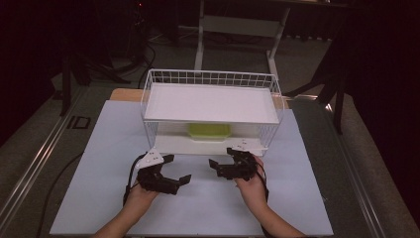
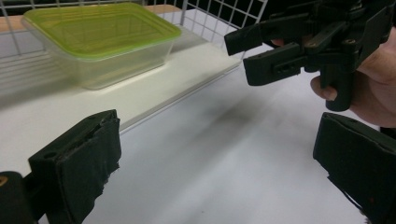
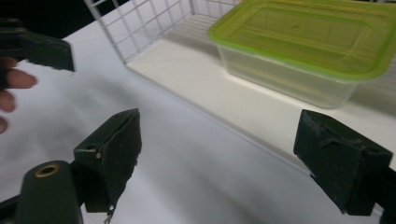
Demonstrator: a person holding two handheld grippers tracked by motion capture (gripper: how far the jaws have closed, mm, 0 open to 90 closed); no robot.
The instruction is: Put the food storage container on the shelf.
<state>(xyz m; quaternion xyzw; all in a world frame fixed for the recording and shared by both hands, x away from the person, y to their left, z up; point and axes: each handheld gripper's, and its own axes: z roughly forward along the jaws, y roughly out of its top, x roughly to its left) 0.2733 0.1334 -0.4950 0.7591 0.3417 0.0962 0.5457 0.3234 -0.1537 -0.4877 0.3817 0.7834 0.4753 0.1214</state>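
Green-lidded container (image 1: 209, 131) sitting on the lower shelf of the white wire rack (image 1: 148, 94), lid on. Left gripper (image 1: 174, 171) and right gripper (image 1: 221, 157) both gaping wide, holding nothing, parked on the table (image 1: 99, 148) just before the shelf, flanking the container.

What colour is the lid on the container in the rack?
Yellow-green, on the clear container's lid; it shows best in the right gripper view.

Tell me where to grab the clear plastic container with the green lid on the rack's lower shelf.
Probably across its short ends, just under the lid's rim: the clear plastic container with the green lid lies flat and lengthwise on the lower shelf. Come in level through the white wire rack's open front, since the upper shelf blocks a top approach.
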